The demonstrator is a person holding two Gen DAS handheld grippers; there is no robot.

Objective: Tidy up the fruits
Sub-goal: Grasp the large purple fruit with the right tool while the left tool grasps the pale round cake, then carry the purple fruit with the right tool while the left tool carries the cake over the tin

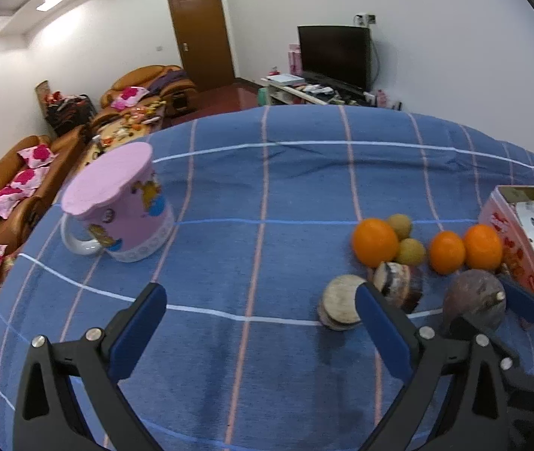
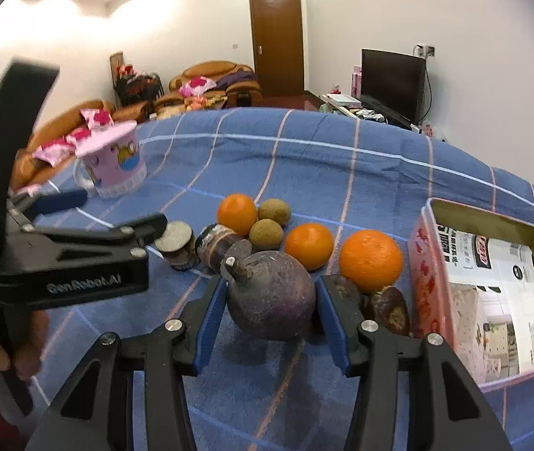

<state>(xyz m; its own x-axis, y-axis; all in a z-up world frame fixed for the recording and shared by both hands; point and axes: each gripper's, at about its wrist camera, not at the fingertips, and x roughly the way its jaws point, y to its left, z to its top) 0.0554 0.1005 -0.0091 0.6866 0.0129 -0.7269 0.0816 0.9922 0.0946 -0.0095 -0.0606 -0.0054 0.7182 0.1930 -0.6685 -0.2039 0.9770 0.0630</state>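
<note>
My right gripper (image 2: 271, 293) has its blue pads on both sides of a dark purple round fruit (image 2: 272, 297) that rests on the blue checked cloth (image 2: 304, 173); the same fruit shows in the left wrist view (image 1: 473, 302). Three oranges (image 2: 236, 213) (image 2: 309, 246) (image 2: 371, 259), two small brown-green fruits (image 2: 267, 233) and two cut brown pieces (image 2: 176, 244) lie behind it. My left gripper (image 1: 259, 300) is open and empty over bare cloth, left of the fruits. An open pink tin box (image 2: 492, 293) stands at the right.
A pink cartoon mug (image 1: 120, 206) with a pink lid stands at the left of the cloth. Another dark fruit piece (image 2: 391, 310) lies against the tin. Sofas, a door and a TV are beyond the far edge.
</note>
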